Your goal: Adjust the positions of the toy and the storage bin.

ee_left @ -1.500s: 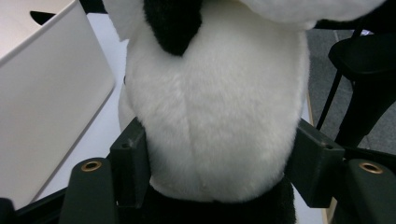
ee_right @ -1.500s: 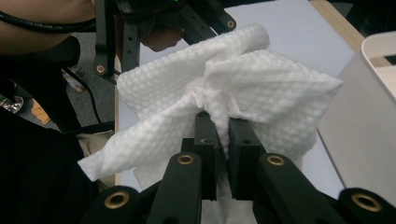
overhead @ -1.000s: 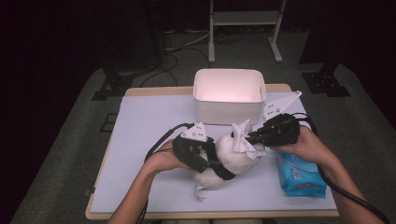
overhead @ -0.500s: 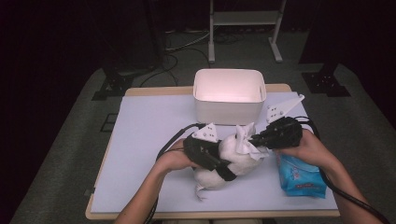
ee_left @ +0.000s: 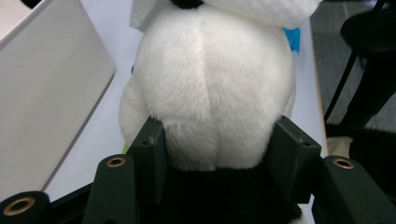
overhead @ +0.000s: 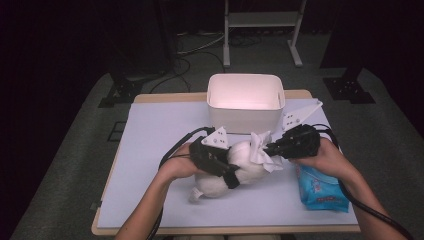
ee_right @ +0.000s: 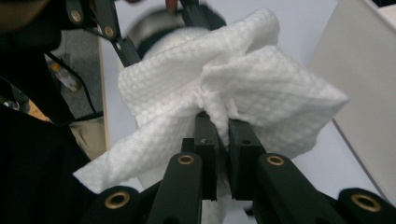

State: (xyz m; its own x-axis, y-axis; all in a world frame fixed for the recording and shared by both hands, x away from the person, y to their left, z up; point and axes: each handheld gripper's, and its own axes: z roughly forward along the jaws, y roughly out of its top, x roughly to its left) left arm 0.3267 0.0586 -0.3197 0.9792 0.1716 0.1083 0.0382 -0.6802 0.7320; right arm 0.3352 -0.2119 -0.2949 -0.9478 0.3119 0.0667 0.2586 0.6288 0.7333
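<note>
A white plush toy [overhead: 212, 186] with black parts lies on the pale mat in the middle of the table. My left gripper [overhead: 231, 170] reaches over it from the left. In the left gripper view its jaws have just been closing, and the pads [ee_left: 152, 144] now press into both sides of the toy's white body [ee_left: 215, 93]. My right gripper [overhead: 270, 149] comes in from the right and is shut on a crumpled white wipe [overhead: 261, 141] held against the toy's upper end. In the right gripper view the wipe [ee_right: 243, 79] bunches out above the pinched jaws of my right gripper [ee_right: 223, 126].
A white bin [overhead: 245, 112] stands just behind the toy, close to both grippers. A blue pack of wipes [overhead: 320, 190] lies at the right under the right forearm. The pale mat [overhead: 150, 140] stretches out to the left. Cables trail from both grippers.
The left gripper has shifted slightly right onto the plush toy and its jaws have drawn in around the toy's body. The right gripper and the wipe have stayed in place.
</note>
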